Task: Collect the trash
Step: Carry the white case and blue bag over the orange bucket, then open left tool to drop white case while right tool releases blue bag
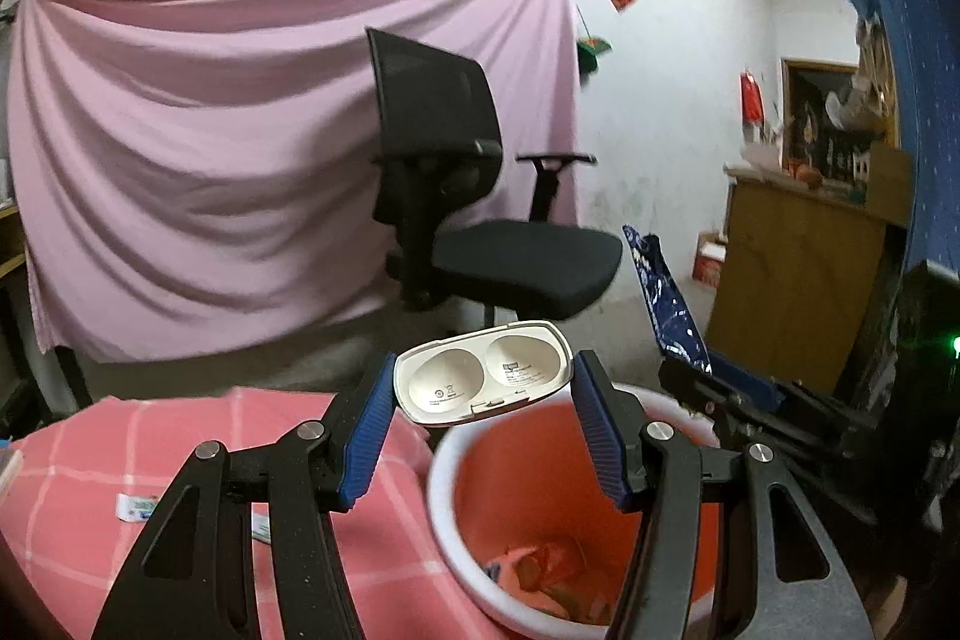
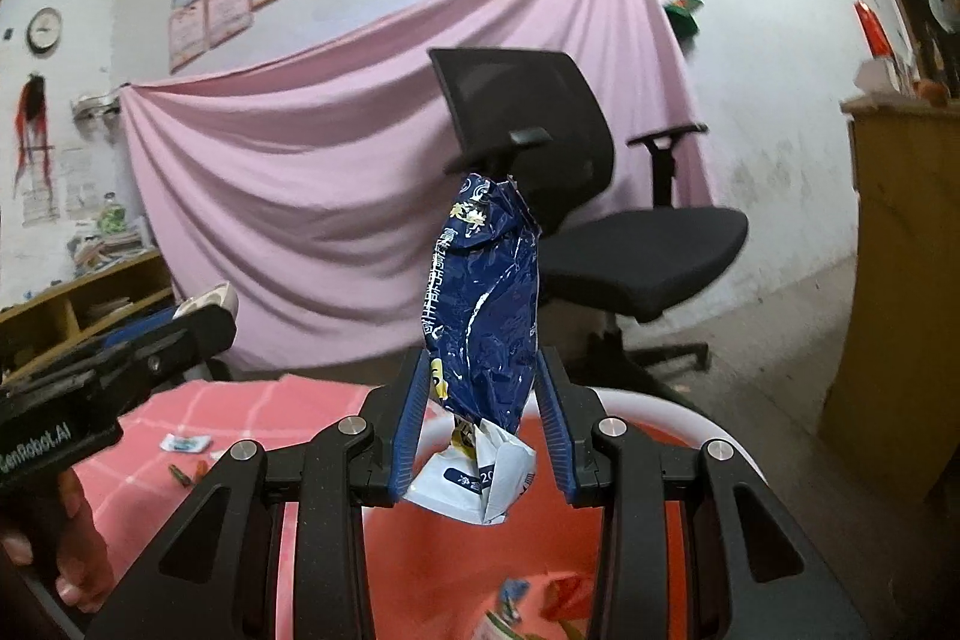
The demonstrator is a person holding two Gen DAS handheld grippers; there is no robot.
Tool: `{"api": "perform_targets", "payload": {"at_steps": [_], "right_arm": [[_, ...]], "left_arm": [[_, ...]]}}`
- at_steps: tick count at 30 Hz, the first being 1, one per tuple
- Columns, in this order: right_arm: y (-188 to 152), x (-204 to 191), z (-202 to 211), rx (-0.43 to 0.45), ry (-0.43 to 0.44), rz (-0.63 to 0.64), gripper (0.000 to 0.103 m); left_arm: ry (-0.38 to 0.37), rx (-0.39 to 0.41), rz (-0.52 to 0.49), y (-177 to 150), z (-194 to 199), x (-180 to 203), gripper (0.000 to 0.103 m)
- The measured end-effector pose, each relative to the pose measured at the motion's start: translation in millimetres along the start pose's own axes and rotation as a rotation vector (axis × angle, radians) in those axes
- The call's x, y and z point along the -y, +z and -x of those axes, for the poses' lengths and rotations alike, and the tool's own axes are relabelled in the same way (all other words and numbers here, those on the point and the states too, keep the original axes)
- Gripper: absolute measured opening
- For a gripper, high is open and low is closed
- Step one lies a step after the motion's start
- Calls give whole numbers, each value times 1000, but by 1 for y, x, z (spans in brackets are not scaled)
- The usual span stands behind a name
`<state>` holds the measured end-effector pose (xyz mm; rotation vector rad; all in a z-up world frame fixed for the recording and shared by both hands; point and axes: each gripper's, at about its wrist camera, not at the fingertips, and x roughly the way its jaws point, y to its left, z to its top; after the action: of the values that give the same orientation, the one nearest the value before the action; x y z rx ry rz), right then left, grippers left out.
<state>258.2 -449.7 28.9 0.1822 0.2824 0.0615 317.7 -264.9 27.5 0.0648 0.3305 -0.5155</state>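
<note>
- White plastic case (image 1: 483, 373): prob light, stiff, smooth, so could slip; looks hinged w/ two round hollows. Best held across its long ends, as now.
- Left gripper (image 1: 480, 424) is clamped on that case, blue pads at both ends. Case sits center frame in left wrist view, just beyond the fingertips, above the near rim of the red bin (image 1: 576, 472).
- Blue snack bag (image 2: 486, 304): prob v. light, soft, crinkly, glossy film, likely to slide or fold. Grip low on the body, where it's bunched.
- Right gripper (image 2: 483, 424) is pinching the bag btw its pads; bag stands up past the fingertips, center of right wrist view, white torn end hanging below over the bin's red inside.
- Bin holds some scraps at lower frame.
- Small wrapper (image 2: 186, 442) lies on the pink checked cloth (image 2: 252, 400), lower left; not yet collected.
</note>
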Motion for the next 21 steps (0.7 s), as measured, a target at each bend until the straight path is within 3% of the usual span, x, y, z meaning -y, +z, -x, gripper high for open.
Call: {"api": "perform_targets", "payload": {"at_steps": [6,12,18,21], "right_arm": [[-5,23,-5,-73,-10,-64,35],[-14,33,-14,-160,-18,-104,36],[-18,37,-18,-206,-25,-118,38],[-19,38,-20,-218,-27,-122,46]], "left_arm": [[-17,-104,-10,-11,-24,10,53],[-59,-221,58,-22,-42,7,53],[-66,-279,77,-27,-48,6,54],[-67,-287,88,-26,-48,4,58]]}}
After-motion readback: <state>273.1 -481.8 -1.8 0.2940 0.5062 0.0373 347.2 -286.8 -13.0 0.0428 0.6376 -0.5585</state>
